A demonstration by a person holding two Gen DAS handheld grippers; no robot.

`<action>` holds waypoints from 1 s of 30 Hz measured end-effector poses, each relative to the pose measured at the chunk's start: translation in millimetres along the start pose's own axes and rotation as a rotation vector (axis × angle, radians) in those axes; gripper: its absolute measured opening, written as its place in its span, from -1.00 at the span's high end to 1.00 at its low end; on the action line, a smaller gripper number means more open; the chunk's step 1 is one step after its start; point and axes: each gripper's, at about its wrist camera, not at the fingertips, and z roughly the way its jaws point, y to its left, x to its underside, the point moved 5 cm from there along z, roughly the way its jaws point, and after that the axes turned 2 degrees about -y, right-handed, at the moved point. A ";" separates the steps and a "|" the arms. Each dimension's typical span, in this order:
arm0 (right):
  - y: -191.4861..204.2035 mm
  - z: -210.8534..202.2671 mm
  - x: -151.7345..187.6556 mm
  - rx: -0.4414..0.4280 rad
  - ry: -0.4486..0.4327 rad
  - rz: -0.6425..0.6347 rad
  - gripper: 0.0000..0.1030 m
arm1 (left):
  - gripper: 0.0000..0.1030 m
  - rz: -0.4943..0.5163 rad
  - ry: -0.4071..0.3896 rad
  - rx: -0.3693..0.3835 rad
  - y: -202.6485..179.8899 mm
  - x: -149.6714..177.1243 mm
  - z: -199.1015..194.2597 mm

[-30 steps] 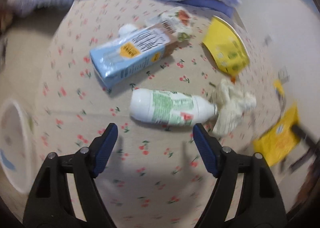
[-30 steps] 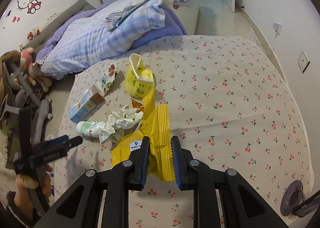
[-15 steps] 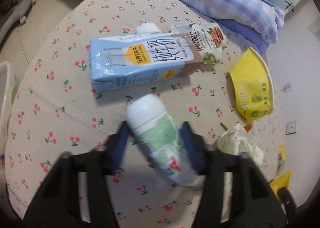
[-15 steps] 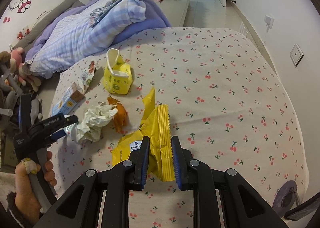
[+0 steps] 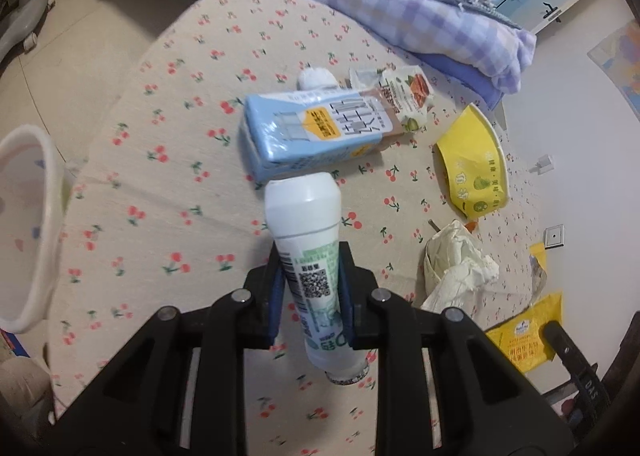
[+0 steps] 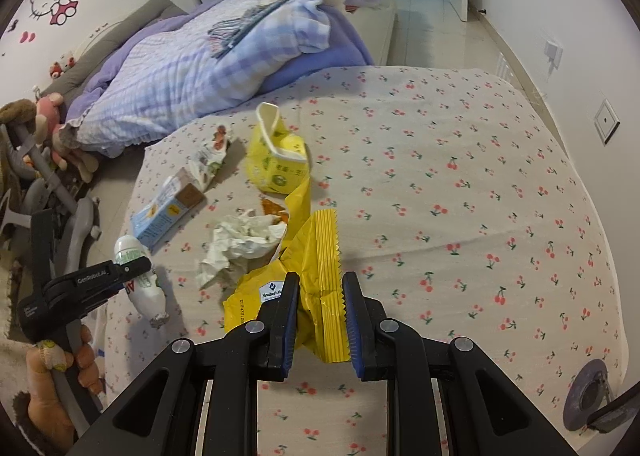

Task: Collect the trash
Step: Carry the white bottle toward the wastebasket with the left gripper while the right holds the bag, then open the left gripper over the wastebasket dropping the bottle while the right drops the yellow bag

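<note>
My left gripper [image 5: 310, 288] is shut on a white bottle with a green label [image 5: 306, 232] and holds it above the cherry-print cloth; it also shows in the right wrist view [image 6: 138, 276]. My right gripper [image 6: 320, 316] is shut on a yellow crinkled wrapper [image 6: 320, 256]. On the cloth lie a blue milk carton [image 5: 316, 131], a small snack packet [image 5: 408, 91], a yellow paper cup [image 5: 474, 171] and crumpled white paper [image 5: 456, 268].
A white bin rim [image 5: 36, 223] stands at the left edge of the table. A bed with a checked purple blanket [image 6: 224, 67] lies behind. A wall with sockets [image 6: 606, 121] runs along the right. A grey round object [image 6: 588, 396] sits at the table's near right corner.
My left gripper closed on the white bottle and lifted it off the cloth, tilting it upright. My right gripper kept its hold on the yellow wrapper and shifted slightly.
</note>
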 end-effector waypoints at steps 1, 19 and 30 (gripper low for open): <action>6.1 -1.1 -0.4 -0.006 -0.004 -0.007 0.57 | 0.50 0.013 -0.014 -0.008 2.5 -0.7 -7.0; 146.2 13.7 7.7 -0.129 0.003 -0.151 0.57 | 0.50 -0.004 -0.159 -0.143 116.0 -16.9 -98.2; 221.4 32.7 24.6 -0.183 0.026 -0.228 0.56 | 0.49 -0.046 -0.185 -0.242 195.4 -19.7 -118.4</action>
